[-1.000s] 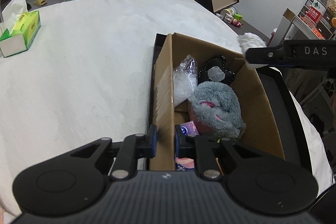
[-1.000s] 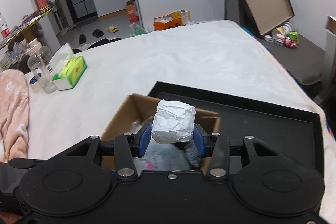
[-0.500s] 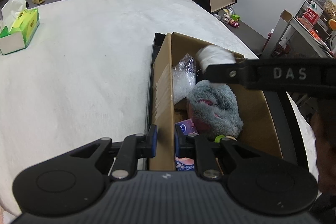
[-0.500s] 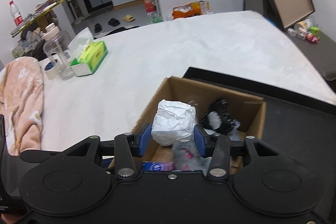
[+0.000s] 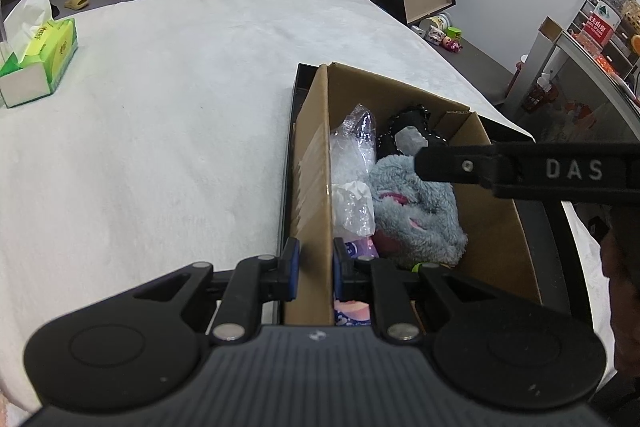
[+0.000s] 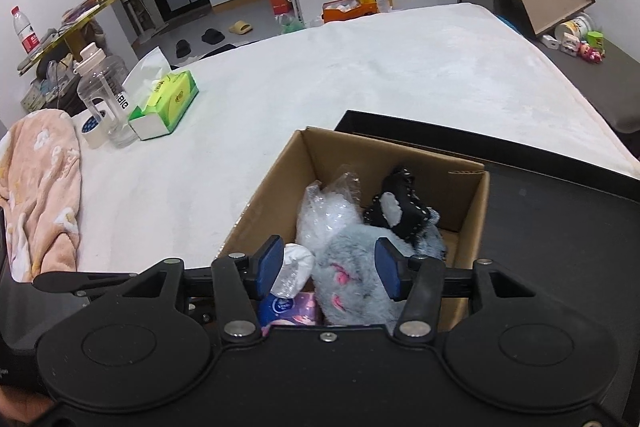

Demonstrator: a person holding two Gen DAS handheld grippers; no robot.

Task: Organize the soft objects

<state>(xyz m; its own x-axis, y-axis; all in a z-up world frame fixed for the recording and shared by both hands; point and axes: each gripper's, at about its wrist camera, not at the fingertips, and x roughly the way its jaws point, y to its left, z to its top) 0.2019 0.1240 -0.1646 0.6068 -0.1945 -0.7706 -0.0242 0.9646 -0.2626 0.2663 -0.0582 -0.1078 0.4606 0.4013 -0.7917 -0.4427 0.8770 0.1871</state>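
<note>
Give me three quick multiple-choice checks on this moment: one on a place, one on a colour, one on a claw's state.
1. Where does the crumpled white paper wad lie?
A. on the white bed cover
B. inside the cardboard box
C. on the black tray

2. What colour is the tissue pack on the bed?
A. green
B. red
C. blue

3. What is the left claw doing?
A. hanging open above the bed
B. pinching the box's side wall
C. holding the grey plush toy

Key: 1 B, the wad sits among the box's contents beside the plush. 2 A, its sides are bright green. 3 B, both blue pads press the cardboard wall from either side.
</note>
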